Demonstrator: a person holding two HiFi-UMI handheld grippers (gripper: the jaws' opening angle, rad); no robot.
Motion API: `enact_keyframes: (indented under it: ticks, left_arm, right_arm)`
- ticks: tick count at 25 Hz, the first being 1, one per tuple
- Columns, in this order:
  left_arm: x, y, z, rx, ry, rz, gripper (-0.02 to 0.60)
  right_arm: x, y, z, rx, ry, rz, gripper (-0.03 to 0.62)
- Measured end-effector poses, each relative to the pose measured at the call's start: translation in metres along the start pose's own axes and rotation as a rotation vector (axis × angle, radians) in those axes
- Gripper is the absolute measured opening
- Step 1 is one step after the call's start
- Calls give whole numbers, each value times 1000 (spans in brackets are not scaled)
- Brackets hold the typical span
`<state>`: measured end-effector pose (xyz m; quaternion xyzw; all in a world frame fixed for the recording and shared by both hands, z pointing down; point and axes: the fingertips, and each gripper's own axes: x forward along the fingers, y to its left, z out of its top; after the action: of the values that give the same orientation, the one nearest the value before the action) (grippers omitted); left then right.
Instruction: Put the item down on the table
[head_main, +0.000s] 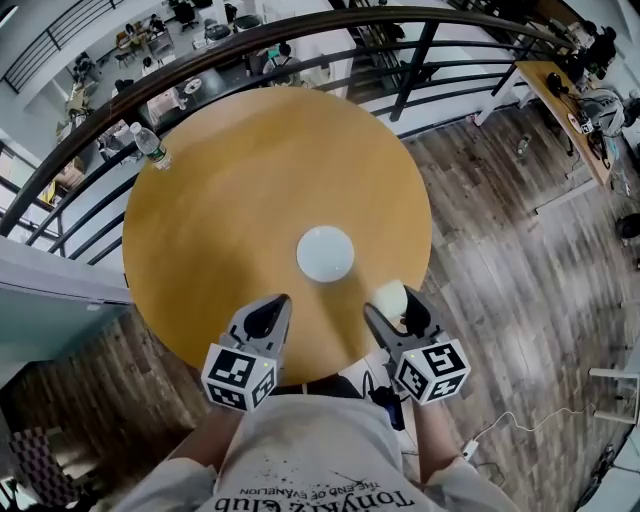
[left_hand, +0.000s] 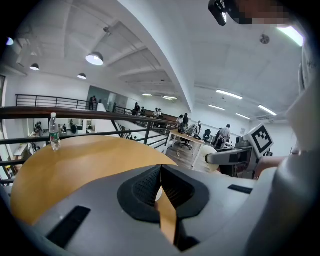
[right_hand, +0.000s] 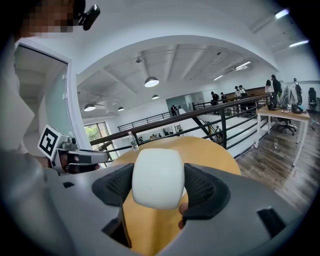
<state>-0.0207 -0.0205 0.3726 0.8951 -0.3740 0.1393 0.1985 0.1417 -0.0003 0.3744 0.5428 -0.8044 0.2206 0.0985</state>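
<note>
My right gripper (right_hand: 157, 187) is shut on a white rounded cup-like item (right_hand: 156, 177), held between its black pads above the near right edge of the round wooden table (head_main: 240, 190). In the head view the item (head_main: 391, 298) shows as a pale lump at the right gripper (head_main: 398, 312). My left gripper (head_main: 268, 318) hovers over the table's near edge, jaws closed together with nothing between them (left_hand: 161, 186). A white round disc (head_main: 325, 253), a lid or saucer, lies on the table just beyond both grippers.
A clear water bottle (head_main: 150, 145) stands at the table's far left edge, also seen as a bottle (left_hand: 54, 132) from the left gripper. A dark railing (head_main: 300, 40) curves behind the table. Wooden floor (head_main: 520, 260) lies to the right. The person's shirt (head_main: 300, 450) fills the bottom.
</note>
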Motion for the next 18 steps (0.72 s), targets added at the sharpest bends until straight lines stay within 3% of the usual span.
enact_keyframes:
  ticks: [18]
  left_arm:
    - [58,46,-17,-16,56,-15,23]
  right_arm:
    - [78,-16,-16,-40,72,28,316]
